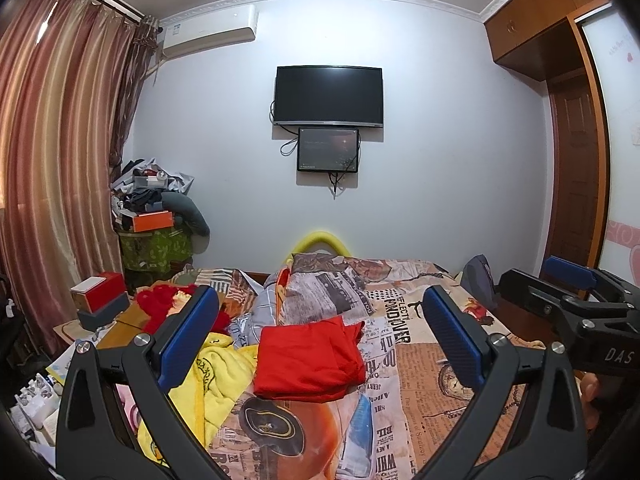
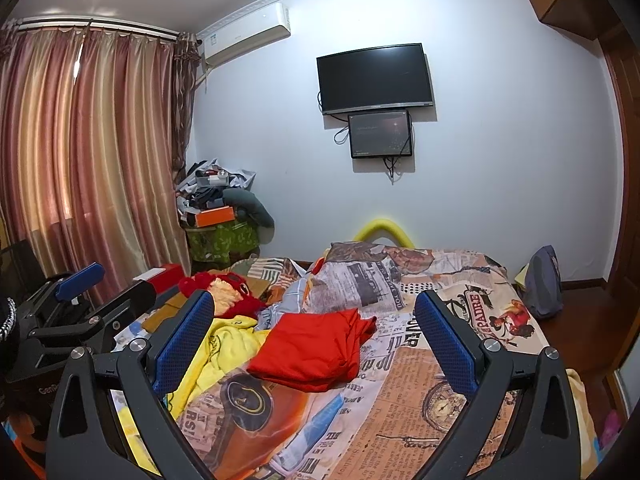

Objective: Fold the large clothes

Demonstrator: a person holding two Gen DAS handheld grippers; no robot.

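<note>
Bed (image 1: 420,364) runs to far wall; bare printed cover at 3 o'clock of folded red garment (image 1: 310,360), yellow cloth (image 1: 218,372) crowding its 9 o'clock edge. Left gripper (image 1: 316,332) and right gripper (image 2: 316,332) held level above near end, jaws wide apart, empty, garment lying between fingers.

right gripper (image 2: 314,316): jaws wide apart, empty, above bed (image 2: 420,380) | red garment (image 2: 316,350): folded, on bed between the jaws | yellow cloth (image 2: 224,344): rumpled, touching garment's left edge | left gripper (image 2: 80,296): far left, side-on, jaws parted | TV (image 2: 374,78): on wall
</note>
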